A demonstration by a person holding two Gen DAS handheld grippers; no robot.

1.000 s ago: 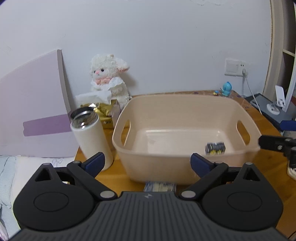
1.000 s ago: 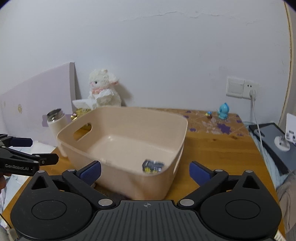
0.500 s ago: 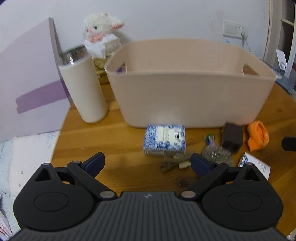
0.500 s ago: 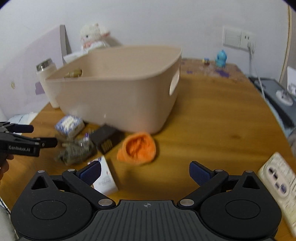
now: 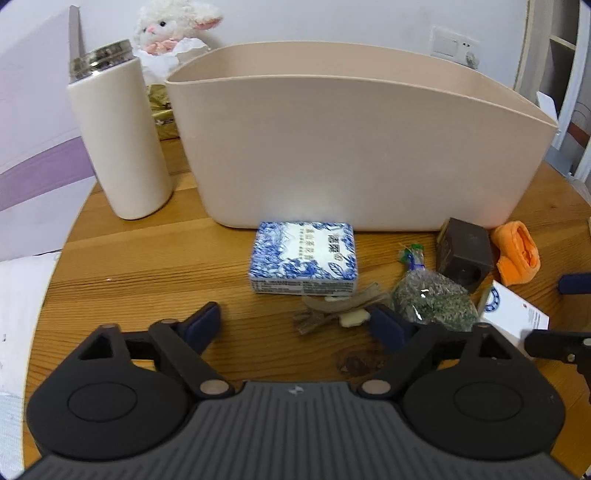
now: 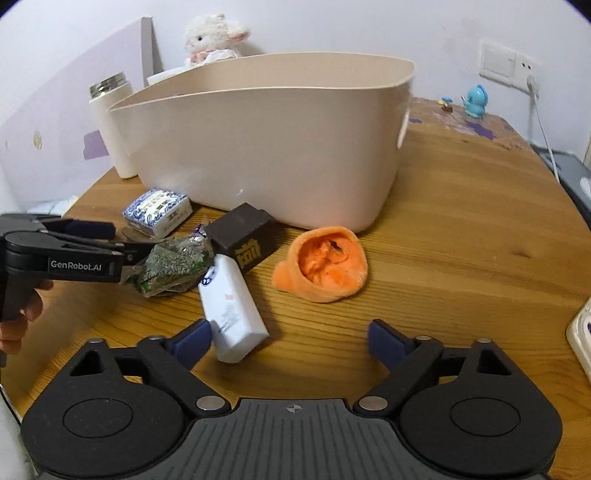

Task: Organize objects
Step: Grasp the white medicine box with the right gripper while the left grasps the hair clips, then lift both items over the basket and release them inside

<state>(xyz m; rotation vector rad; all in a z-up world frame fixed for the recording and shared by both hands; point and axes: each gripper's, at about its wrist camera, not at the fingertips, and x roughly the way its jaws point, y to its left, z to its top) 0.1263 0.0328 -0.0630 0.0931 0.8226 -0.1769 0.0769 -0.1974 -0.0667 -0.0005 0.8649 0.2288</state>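
Note:
A beige plastic bin [image 5: 354,147] stands on the wooden table [image 5: 147,266]; it also shows in the right wrist view [image 6: 273,147]. In front of it lie a blue-and-white box [image 5: 303,257], small tan bits [image 5: 332,312], a clear bag of dried herbs [image 5: 432,301], a dark brown box [image 5: 464,253], an orange cloth [image 5: 517,253] and a white box [image 5: 511,314]. My left gripper [image 5: 301,323] is open and empty, low over the table just before the blue box. My right gripper [image 6: 290,339] is open, its left finger beside the white box [image 6: 231,310], the orange cloth [image 6: 325,264] ahead.
A cream flask [image 5: 118,136] stands left of the bin. A plush lamb [image 5: 173,29] and a lilac board [image 5: 33,110] are behind. A blue figurine [image 6: 474,101] stands at the back right, a white power strip [image 6: 581,334] at the right edge.
Both grippers have dropped from above the bin down to table level and moved closer to the loose objects in front of it. Both stay open.

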